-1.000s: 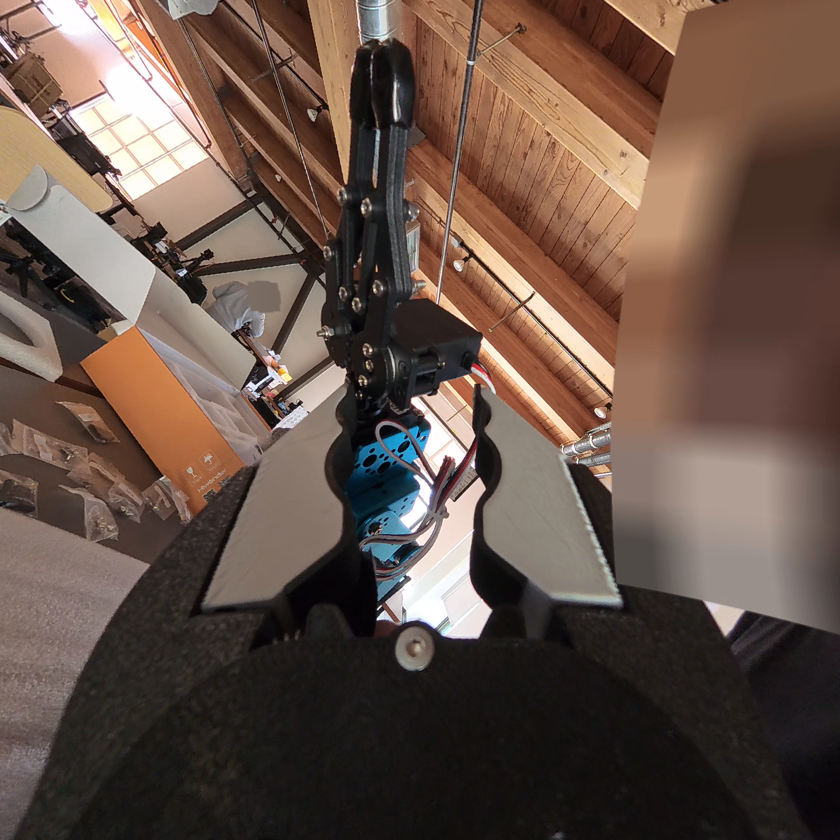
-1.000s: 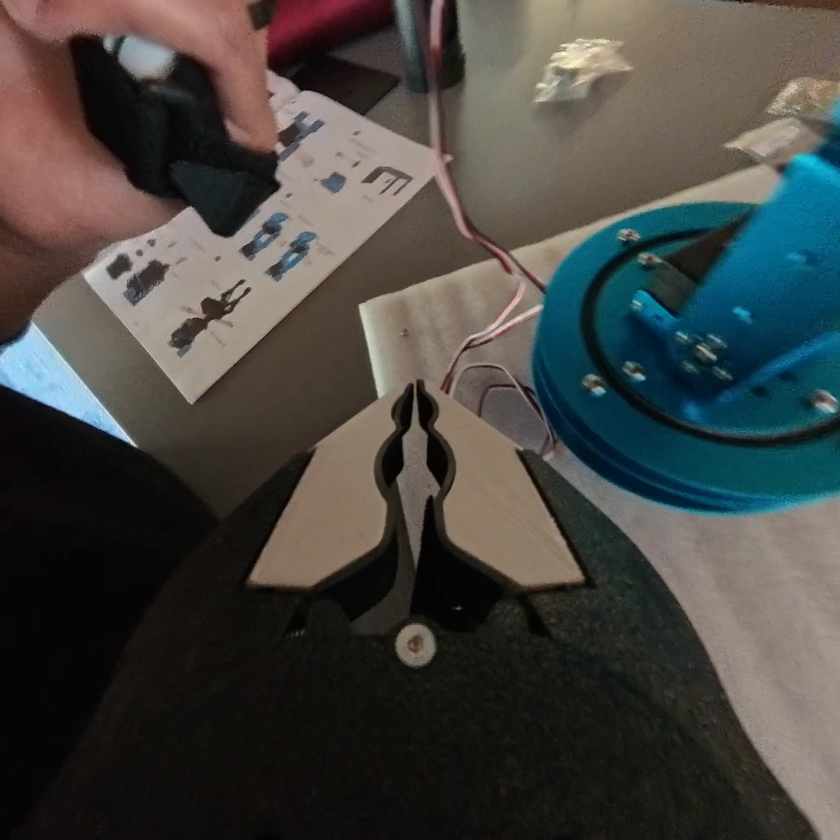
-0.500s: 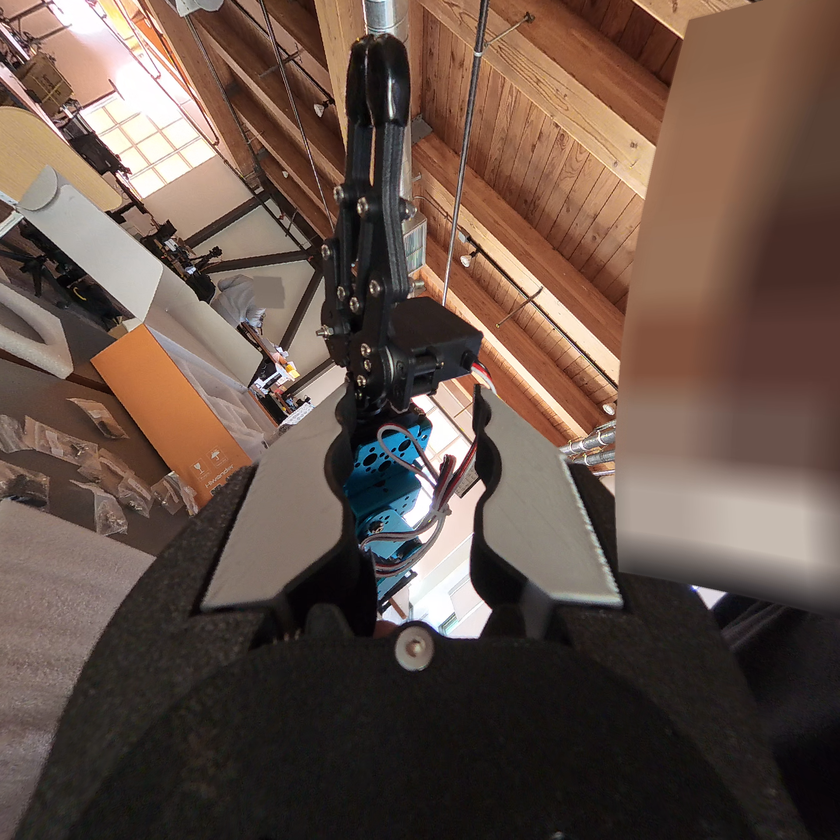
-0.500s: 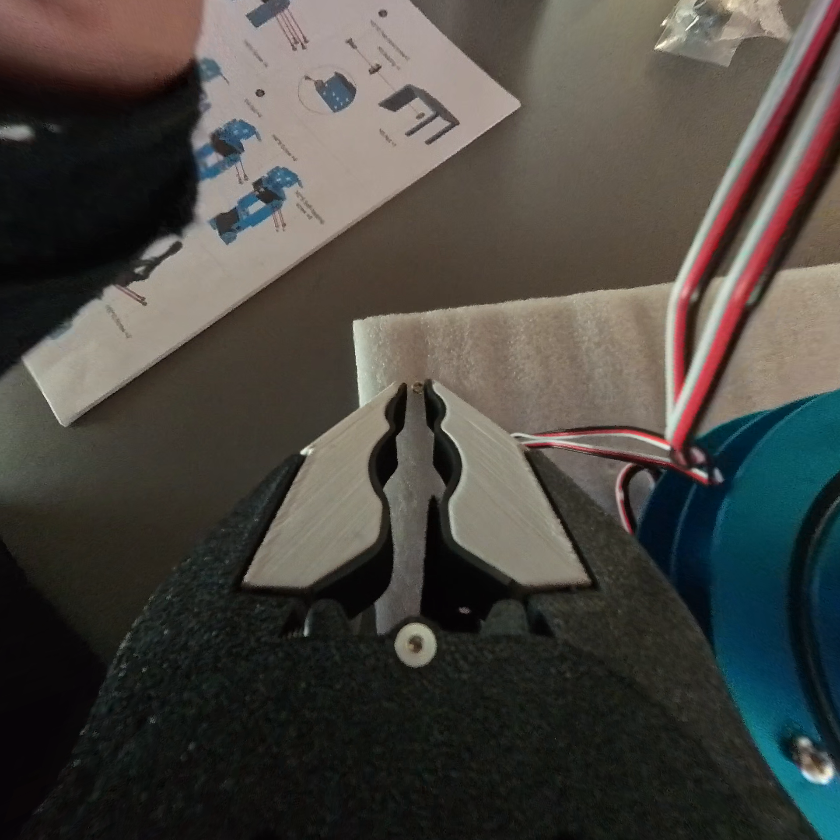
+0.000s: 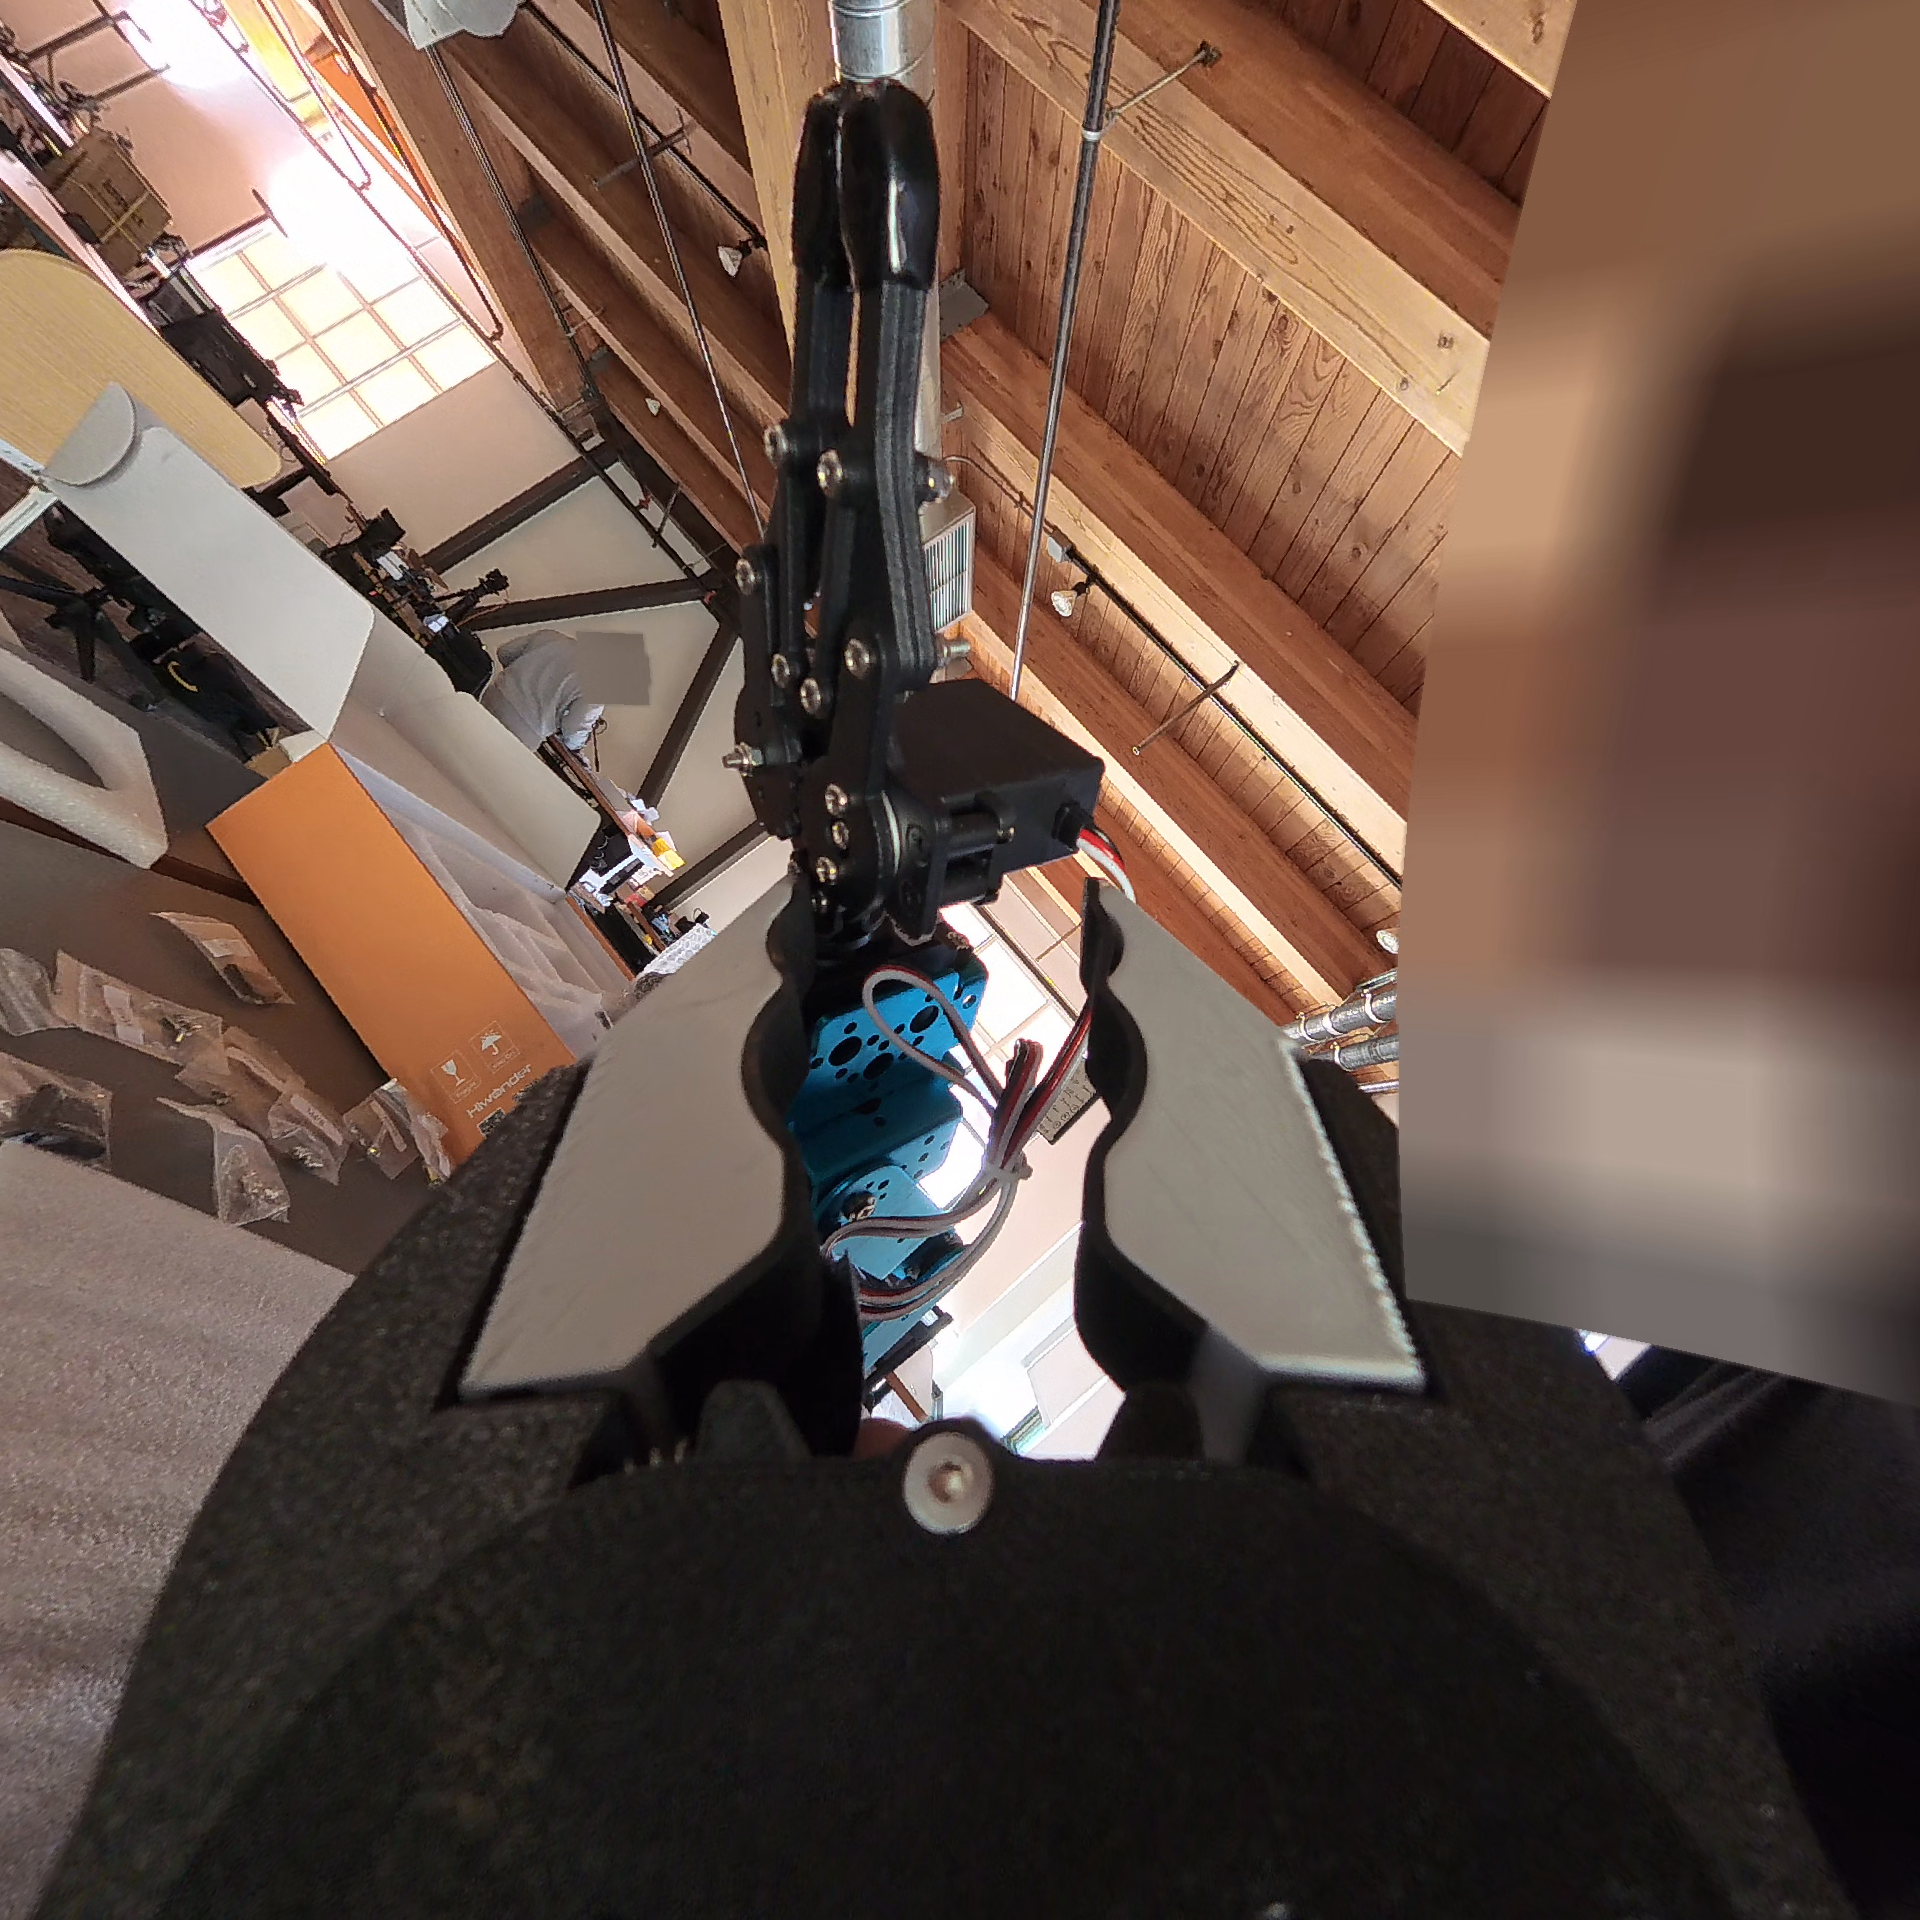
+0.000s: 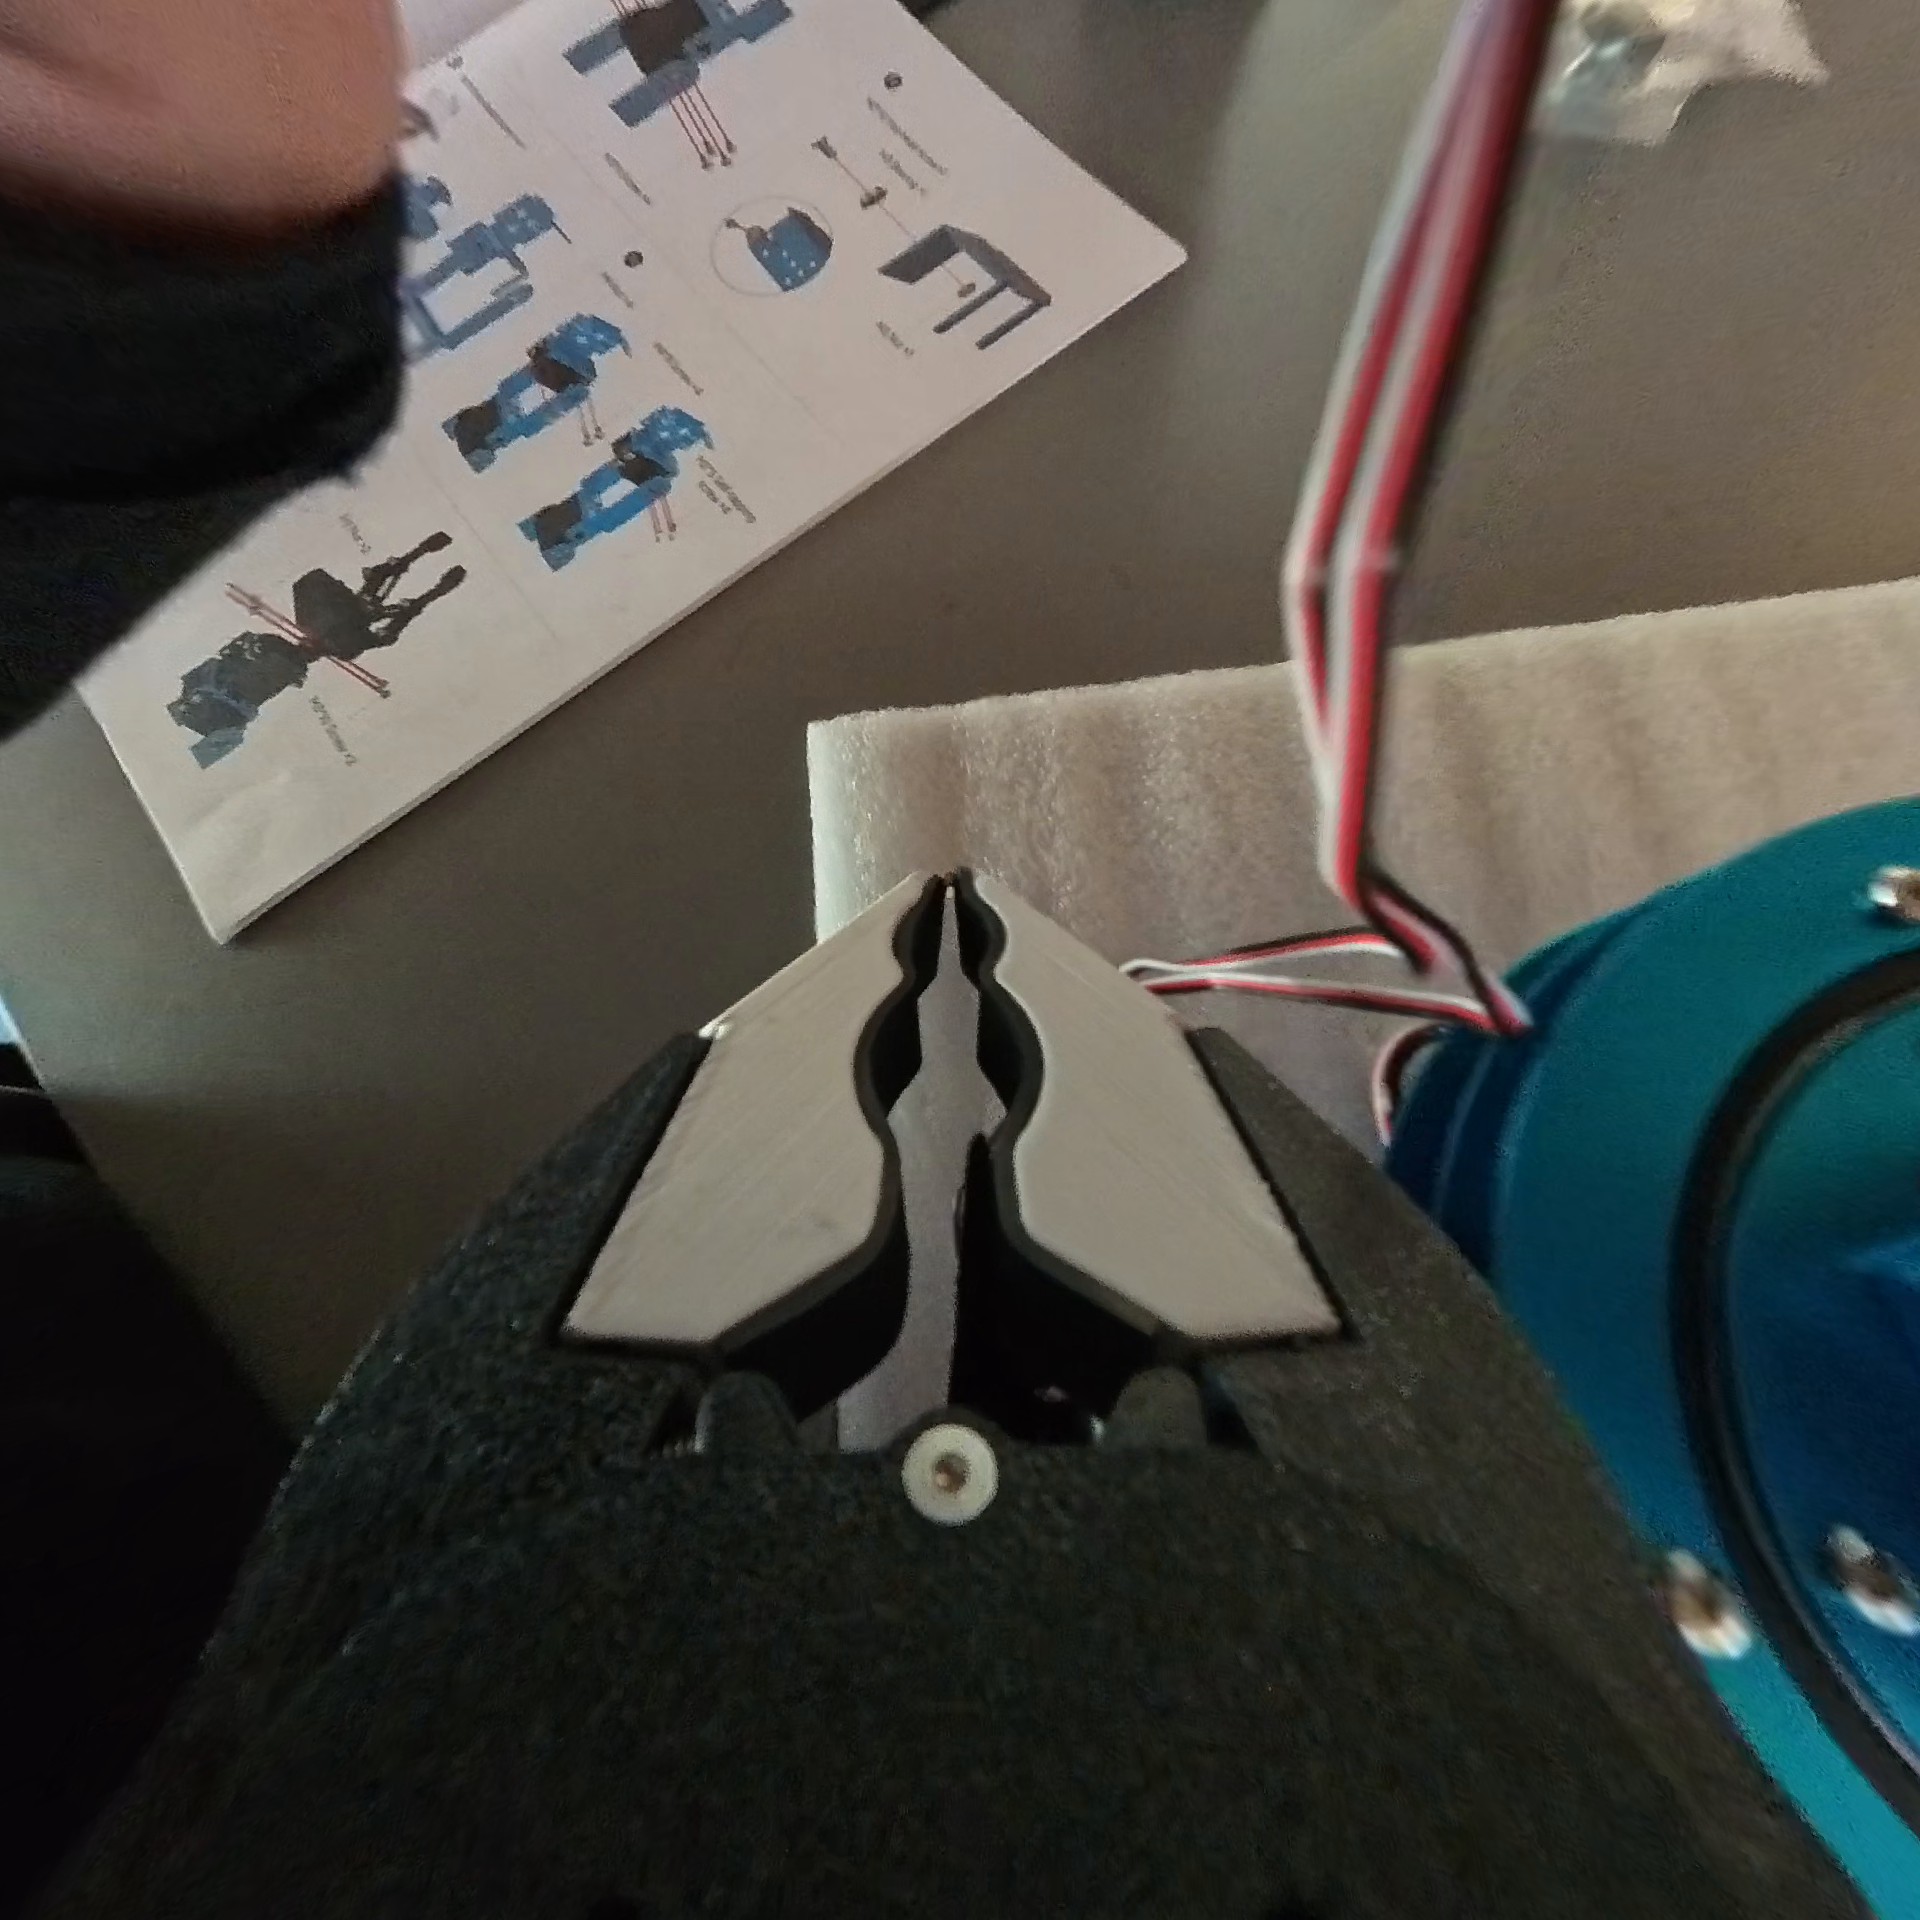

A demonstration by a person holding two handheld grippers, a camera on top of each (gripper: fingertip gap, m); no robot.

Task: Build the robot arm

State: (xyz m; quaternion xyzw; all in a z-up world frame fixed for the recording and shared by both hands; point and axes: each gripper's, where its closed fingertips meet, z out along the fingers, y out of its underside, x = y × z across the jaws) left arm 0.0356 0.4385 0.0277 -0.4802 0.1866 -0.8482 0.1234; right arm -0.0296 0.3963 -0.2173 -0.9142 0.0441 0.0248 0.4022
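In the left wrist view my left gripper (image 5: 930, 914) points up at the wooden ceiling. Its jaws stand apart around a small robot arm: blue brackets (image 5: 894, 1070) between the fingers, a black servo (image 5: 987, 800) and a shut black claw (image 5: 862, 520) above them. The left finger lies against the blue part. In the right wrist view my right gripper (image 6: 951, 883) is shut, tips over the corner of a white foam sheet (image 6: 1143, 748), with a tiny dark speck at the tips. The arm's blue round base (image 6: 1662, 1247) sits just to its right, with red, white and black wires (image 6: 1361, 520) rising from it.
A printed assembly sheet (image 6: 727, 312) lies on the grey table (image 6: 1195, 468); a hand on something black (image 6: 156, 343) hangs over it. An orange box (image 5: 384, 935) and several small parts bags (image 5: 156, 1039) lie at the left. A blurred patch fills the right.
My right gripper has swung left and down, from facing the blue base to the foam corner, staying shut. My left gripper has barely moved; the robot arm keeps its place between the fingers.
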